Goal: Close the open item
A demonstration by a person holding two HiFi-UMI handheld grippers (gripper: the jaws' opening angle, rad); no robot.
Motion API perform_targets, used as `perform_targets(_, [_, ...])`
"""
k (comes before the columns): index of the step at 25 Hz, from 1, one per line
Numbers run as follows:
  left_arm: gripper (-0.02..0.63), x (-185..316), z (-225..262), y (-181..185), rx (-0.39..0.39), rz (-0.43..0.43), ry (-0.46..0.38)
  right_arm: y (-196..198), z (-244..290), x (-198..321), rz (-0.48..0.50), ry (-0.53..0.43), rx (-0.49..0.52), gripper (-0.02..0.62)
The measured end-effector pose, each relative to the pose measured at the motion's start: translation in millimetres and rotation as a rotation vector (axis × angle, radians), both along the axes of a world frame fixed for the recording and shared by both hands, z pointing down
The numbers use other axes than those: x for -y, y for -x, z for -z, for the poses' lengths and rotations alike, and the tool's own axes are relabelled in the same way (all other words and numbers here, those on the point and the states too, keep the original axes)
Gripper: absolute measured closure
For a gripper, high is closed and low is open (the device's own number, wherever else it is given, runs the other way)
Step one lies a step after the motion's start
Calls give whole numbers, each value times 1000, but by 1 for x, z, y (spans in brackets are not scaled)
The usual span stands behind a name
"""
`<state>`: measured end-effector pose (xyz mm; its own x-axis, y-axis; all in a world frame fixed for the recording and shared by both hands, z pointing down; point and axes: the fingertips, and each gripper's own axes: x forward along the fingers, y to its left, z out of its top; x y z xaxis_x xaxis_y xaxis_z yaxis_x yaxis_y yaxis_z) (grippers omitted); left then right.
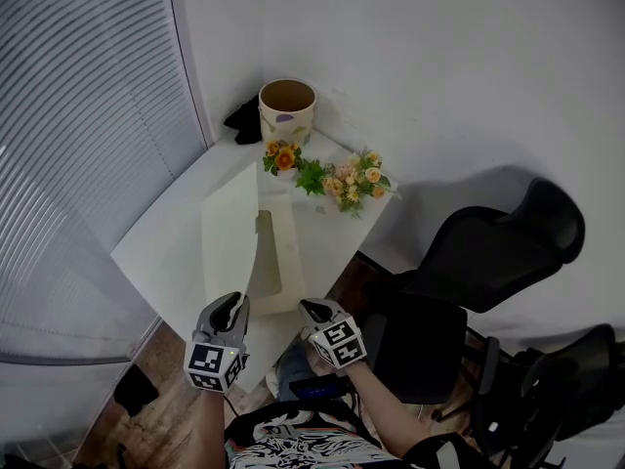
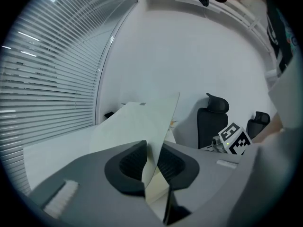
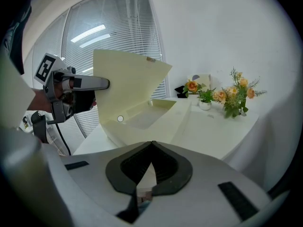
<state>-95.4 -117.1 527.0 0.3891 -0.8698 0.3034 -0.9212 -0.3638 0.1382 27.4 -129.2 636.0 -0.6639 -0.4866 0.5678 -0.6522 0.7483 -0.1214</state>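
A cream cardboard box lies open on the white table, its lid standing nearly upright along the left side. My left gripper is at the lid's near corner. In the left gripper view the lid runs between the left gripper's pads, which close on its edge. My right gripper hovers at the box's near right corner; in its own view the right gripper has its tips together, with the open tray and raised lid ahead.
A cream pot stands in the table's far corner, with a black object behind it. A small flower pot and a bouquet sit beyond the box. Black office chairs stand to the right. Window blinds line the left.
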Motion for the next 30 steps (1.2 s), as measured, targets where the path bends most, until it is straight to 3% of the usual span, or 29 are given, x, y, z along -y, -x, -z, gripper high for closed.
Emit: perform_targets(30, [532,15,-55,-57,145,-195,167,2,0,-1,52,20,16,592])
